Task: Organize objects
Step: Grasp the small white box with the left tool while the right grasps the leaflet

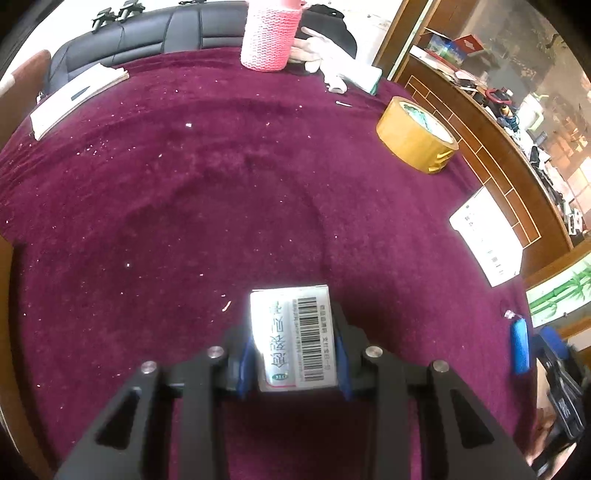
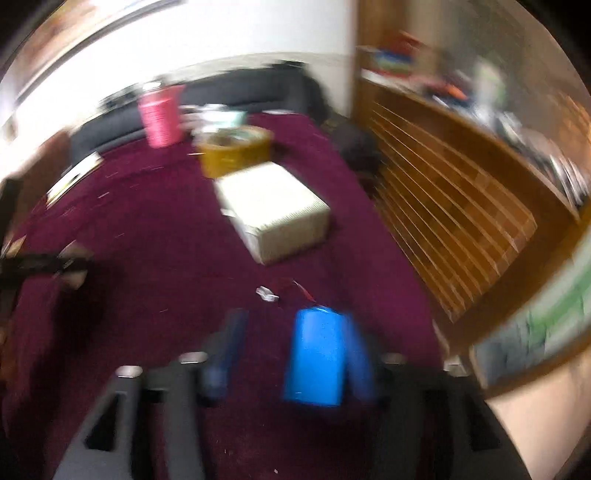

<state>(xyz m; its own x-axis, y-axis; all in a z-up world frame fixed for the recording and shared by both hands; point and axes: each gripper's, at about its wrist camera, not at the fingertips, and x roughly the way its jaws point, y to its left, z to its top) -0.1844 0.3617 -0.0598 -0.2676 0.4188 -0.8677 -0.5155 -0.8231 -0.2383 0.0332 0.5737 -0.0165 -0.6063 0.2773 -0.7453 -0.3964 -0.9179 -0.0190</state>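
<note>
Your left gripper [image 1: 295, 354] has its blue-padded fingers [image 1: 341, 354] clamped on a small white box [image 1: 293, 339] with a barcode and printed characters on its upper face. The box sits lengthwise between the pads, its far end sticking out over the dark red cloth of the table [image 1: 184, 203].

Your right gripper [image 2: 295, 354] is badly blurred, but its fingers [image 2: 227, 350] stand apart. A blue battery pack [image 2: 317, 358] lies between them, up against the right-hand finger, with clear space on its other side. You are not clamping it. A small white connector [image 2: 266, 293] on thin wires lies on the cloth just beyond the pack.

Farther out on the table in the right wrist view lies a pale flat box [image 2: 273, 206], and behind it a roll of brown tape [image 2: 232, 149] and a pink knitted cup [image 2: 160, 118]. In the left wrist view, white gloves [image 1: 332, 62] lie just beside the pink cup, and a white notebook [image 1: 77, 99] rests at the far left edge. The same view catches the blue pack at its right edge, near the right gripper. A black sofa [image 1: 147, 33] runs along the far side of the table.
</note>
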